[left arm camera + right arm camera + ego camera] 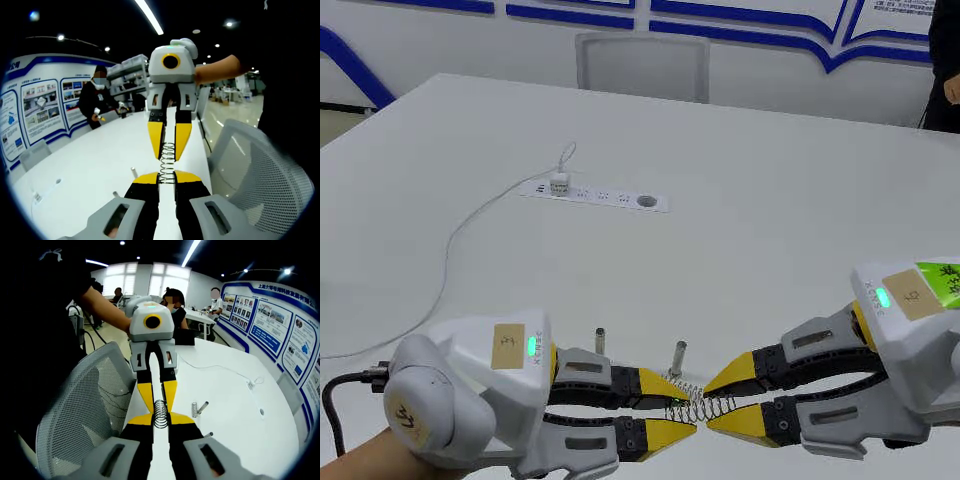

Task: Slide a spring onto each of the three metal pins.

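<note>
Spring (700, 408): thin silver wire coil with open turns, lying level just above the counter (770, 250). The left gripper (688, 412) fingers grasp one end and the right gripper (710, 408) fingers grasp the other (yellow tips almost meeting). An upright metal pin (677, 355) stands just behind it.

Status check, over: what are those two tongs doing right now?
Left tongs, right tongs: each shut on one end of the spring. Spring on no pin yet. Nearest pin close behind, nothing blocking.
</note>
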Demonstrator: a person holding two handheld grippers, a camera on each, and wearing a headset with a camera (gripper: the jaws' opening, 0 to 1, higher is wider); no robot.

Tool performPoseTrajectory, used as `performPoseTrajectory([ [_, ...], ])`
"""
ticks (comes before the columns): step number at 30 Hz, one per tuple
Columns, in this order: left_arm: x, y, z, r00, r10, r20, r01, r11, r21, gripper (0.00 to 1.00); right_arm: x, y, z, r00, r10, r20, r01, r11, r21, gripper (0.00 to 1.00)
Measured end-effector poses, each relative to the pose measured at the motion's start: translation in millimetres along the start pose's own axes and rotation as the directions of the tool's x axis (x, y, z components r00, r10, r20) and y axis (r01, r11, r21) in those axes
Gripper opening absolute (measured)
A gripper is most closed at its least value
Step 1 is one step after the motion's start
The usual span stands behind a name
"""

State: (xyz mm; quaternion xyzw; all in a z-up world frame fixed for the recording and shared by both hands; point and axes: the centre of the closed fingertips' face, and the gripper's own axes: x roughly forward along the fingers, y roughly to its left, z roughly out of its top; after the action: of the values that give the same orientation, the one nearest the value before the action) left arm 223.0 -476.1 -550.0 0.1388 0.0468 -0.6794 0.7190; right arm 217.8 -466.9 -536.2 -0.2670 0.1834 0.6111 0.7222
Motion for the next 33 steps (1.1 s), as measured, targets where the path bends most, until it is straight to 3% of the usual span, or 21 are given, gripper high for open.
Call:
performPoseTrajectory([
  [4,0.2,-0.1,-1.7,1.0000,0.001,-0.005,-0.001,1.000,-0.004,0.09,1.8,0.5,4.7,0.9998,0.000,0.020,-0.001,1.000,0.011,0.11],
  [8,0.1,-1.1,1.1,0.9999,-0.001,0.011,0.002,0.999,-0.051,0.10,0.6,0.5,13.1,0.9974,0.003,0.071,-0.008,0.998,0.063,0.11],
  [14,1.3,-1.8,1.1,0.9999,0.001,0.014,0.000,0.998,-0.059,0.10,1.0,-0.3,15.1,0.9959,-0.008,0.090,0.000,0.996,0.089,0.11],
  [20,2.7,-3.6,1.3,0.9998,0.001,0.021,0.001,0.997,-0.071,0.10,3.5,-0.4,23.2,0.9894,-0.023,0.143,0.003,0.991,0.134,0.11],
  [33,4.4,-6.8,-2.5,0.9997,0.009,0.022,-0.007,0.996,-0.093,0.09,7.7,0.0,21.6,0.9897,-0.024,0.141,-0.002,0.984,0.178,0.11],
])
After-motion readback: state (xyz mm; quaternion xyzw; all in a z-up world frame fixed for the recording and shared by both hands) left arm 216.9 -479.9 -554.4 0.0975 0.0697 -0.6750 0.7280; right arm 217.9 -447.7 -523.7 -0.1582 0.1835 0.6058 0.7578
